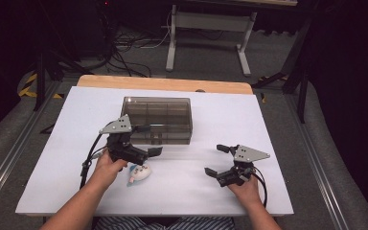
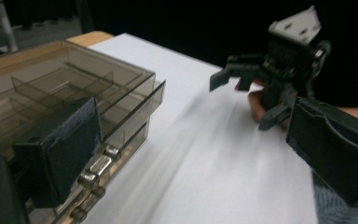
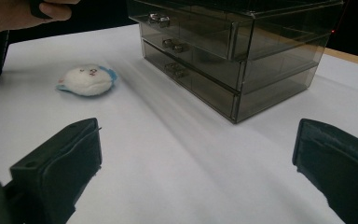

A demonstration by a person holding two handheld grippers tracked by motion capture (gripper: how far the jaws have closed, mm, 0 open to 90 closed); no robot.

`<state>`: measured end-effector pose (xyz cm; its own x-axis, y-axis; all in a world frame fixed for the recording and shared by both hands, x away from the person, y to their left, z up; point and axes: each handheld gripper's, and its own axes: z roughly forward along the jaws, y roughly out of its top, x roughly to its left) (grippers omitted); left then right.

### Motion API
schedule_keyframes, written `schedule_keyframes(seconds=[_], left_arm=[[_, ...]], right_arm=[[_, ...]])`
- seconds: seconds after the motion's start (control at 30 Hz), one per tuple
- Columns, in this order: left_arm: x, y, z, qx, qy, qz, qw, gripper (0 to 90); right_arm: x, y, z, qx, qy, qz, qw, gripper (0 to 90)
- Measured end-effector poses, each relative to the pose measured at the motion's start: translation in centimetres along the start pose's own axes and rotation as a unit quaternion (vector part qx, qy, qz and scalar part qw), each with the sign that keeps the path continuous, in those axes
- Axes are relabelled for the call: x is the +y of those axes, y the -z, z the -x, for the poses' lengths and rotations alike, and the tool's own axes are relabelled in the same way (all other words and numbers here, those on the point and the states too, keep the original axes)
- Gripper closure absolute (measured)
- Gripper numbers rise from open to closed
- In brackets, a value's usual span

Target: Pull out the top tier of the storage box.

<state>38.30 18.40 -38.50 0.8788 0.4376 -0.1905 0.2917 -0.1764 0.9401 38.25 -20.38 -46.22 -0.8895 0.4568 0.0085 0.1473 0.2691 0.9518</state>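
Note:
A smoky see-through drawer box (image 1: 158, 117) with three stacked drawers stands at the middle back of the white table (image 1: 52, 182). Its top drawer (image 2: 135, 105) sticks out a little. My left gripper (image 1: 151, 140) hovers just in front of the drawers, open. In the left gripper view one pad (image 2: 60, 154) sits close beside the metal handles (image 2: 98, 165), and nothing lies between the jaws. A small white and blue plush toy (image 1: 139, 173) lies on the table beside the left hand. My right gripper (image 1: 215, 159) rests low at the right, open and empty, aimed at the drawer box (image 3: 233, 51) and the plush toy (image 3: 87, 80).
A wooden strip (image 1: 163, 84) edges the table's far side. Beyond it stand a white desk frame (image 1: 206, 38) and floor cables. White tabletop stretches between the two grippers and in front of the box.

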Motion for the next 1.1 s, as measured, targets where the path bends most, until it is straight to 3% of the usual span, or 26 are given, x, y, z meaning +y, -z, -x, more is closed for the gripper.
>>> schedule_keyframes(seconds=[0.1,0.3,0.37,0.4,0.5,0.6,0.8,0.87,0.9,1.0,1.03,1.1], left_arm=[[0.1,0.2,-0.1,-0.007,0.011,0.012,0.9998,3.4],[0.0,0.3,-0.5,-0.024,0.017,0.009,0.9995,2.9],[0.1,0.3,-0.5,-0.014,0.015,0.01,0.9997,3.0],[0.1,0.3,-0.5,0.004,0.008,0.002,1.0,3.4],[0.2,0.4,-0.6,0.012,0.004,-0.007,0.9999,2.4],[0.3,0.7,-0.7,0.002,-0.021,-0.022,0.9995,2.0],[0.5,0.7,-0.7,0.012,-0.049,-0.051,0.9974,9.0],[0.6,0.7,-0.7,0.018,-0.067,-0.066,0.9954,17.6],[0.8,0.7,-0.7,0.026,-0.084,-0.078,0.9931,20.2],[0.8,0.8,-0.7,0.02,-0.092,-0.084,0.992,27.3],[1.0,0.7,-0.7,0.021,-0.103,-0.095,0.9899,27.7],[1.1,0.7,-0.7,0.023,-0.108,-0.101,0.9887,27.8]], right_arm=[[0.0,0.0,0.0,0.0,0.001,0.0,1.0,1.7],[0.0,0.0,0.0,0.0,0.001,0.001,1.0,1.7],[0.0,0.0,0.0,0.0,0.001,0.0,1.0,1.7],[0.0,0.0,0.0,-0.001,0.001,0.0,1.0,1.7],[0.0,0.0,0.0,0.0,0.0,0.001,1.0,1.8],[0.0,0.0,0.0,0.0,-0.001,0.001,1.0,2.1],[0.0,0.0,0.0,0.001,-0.001,0.001,1.0,2.3],[0.0,0.0,0.0,0.003,-0.002,0.001,1.0,2.4],[0.0,0.0,0.0,0.003,-0.001,0.001,1.0,2.4],[0.0,0.0,0.0,0.003,-0.002,0.001,1.0,2.5],[0.0,0.0,0.0,0.003,-0.001,0.001,1.0,2.5],[0.0,0.0,0.0,0.003,-0.001,0.001,1.0,2.5]])
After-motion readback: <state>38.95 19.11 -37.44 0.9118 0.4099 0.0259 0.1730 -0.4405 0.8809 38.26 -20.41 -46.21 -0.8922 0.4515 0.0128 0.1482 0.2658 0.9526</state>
